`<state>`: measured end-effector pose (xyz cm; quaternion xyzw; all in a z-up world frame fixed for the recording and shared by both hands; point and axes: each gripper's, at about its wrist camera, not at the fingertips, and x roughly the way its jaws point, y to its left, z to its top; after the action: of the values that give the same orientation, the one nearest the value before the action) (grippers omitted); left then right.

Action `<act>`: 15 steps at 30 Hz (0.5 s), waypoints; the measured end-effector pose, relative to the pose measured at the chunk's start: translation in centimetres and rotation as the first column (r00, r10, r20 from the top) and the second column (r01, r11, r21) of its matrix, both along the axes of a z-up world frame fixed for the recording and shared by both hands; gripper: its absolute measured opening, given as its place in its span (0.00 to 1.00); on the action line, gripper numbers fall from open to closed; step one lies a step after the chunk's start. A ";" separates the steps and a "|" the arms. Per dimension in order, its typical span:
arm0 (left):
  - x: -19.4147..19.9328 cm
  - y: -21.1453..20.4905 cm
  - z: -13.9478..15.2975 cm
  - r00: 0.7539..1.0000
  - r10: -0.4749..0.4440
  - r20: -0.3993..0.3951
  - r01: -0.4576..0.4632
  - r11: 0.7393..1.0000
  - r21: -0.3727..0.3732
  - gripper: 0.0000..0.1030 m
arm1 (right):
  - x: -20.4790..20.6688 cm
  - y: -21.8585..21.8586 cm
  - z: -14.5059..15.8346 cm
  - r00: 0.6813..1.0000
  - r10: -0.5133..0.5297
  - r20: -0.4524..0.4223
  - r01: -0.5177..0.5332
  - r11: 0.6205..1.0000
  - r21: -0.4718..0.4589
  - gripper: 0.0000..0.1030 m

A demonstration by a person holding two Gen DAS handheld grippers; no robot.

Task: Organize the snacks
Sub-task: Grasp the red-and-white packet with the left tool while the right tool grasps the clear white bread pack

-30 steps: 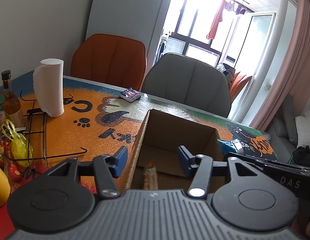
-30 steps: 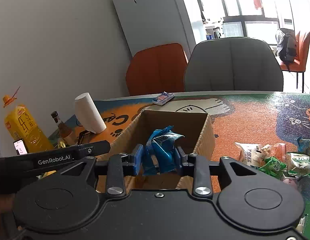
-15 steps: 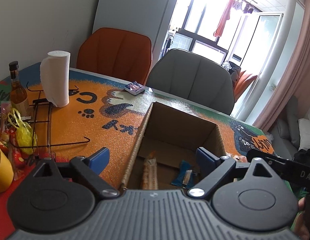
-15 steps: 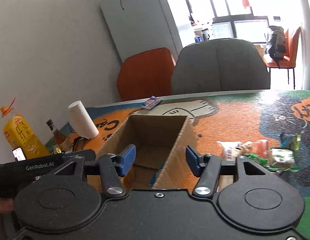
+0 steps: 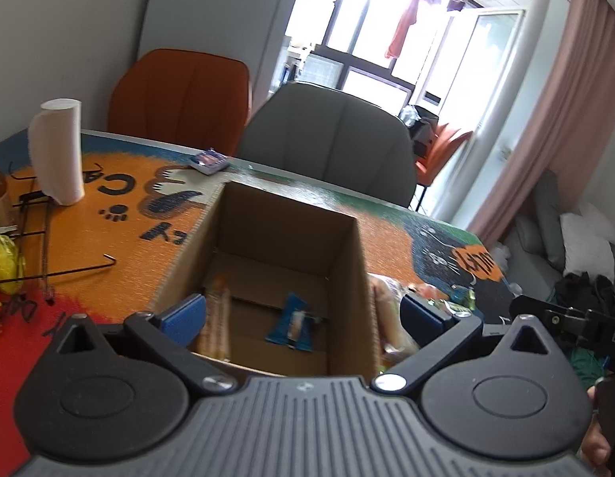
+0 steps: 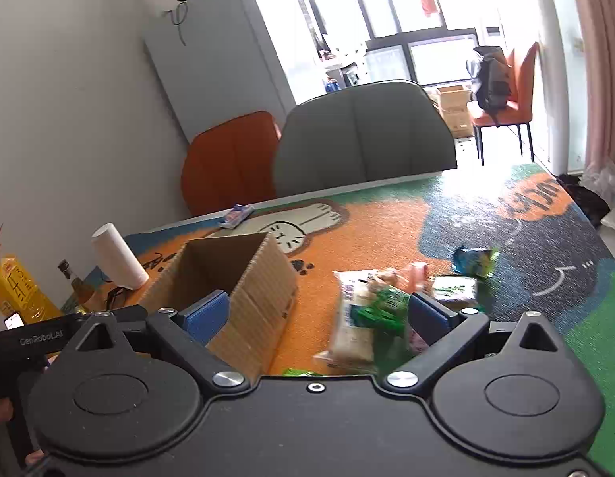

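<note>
Cardboard box [image 5: 275,238] sits open-topped on the surface [image 6: 387,238], and at the bottom there's already a blue packet [image 5: 292,324] plus a long orange-ish one [image 5: 217,318] leaning by the left wall. Both grippers have just been opening: the left gripper [image 5: 303,314] hangs spread wide over the box mouth with nothing between its jaws, and the right gripper [image 6: 317,314] is spread wide and empty too, aimed toward the loose snack pile [image 6: 387,306] just right of the box.

My take on doing the next grab well: pick one packet off the edge of the pile, like the white-and-green one [image 6: 355,318], pinch it across the flat middle rather than the crinkly seam, and lift clear of the box wall before swinging over.

Hard to read: the pile is motion-blurred, so I can't tell how many packets there are or which overlap. The right gripper's own body cuts off the nearest ones, and the box's near wall hides part of its floor.
</note>
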<state>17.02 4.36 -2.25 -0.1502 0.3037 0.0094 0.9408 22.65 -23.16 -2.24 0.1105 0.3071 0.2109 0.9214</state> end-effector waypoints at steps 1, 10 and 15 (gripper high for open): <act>0.0 -0.4 0.0 1.000 -0.010 -0.003 0.010 1.000 0.002 1.00 | 0.0 -0.3 -0.1 1.000 -0.007 -0.006 0.007 1.000 -0.002 0.96; -0.3 -4.2 -0.5 0.996 -0.082 -0.018 0.082 0.997 0.012 1.00 | -0.9 -3.4 -1.4 0.998 -0.052 -0.045 0.052 0.999 -0.007 1.00; -1.0 -6.2 -0.7 0.994 -0.107 0.009 0.107 0.994 0.019 1.00 | -1.4 -5.0 -2.0 0.996 -0.065 -0.064 0.065 0.998 -0.008 1.00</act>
<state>16.04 -1.82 -2.93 -0.1249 0.3065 -0.0391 0.9428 21.29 -28.11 -4.27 0.1244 0.3335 0.1764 0.9177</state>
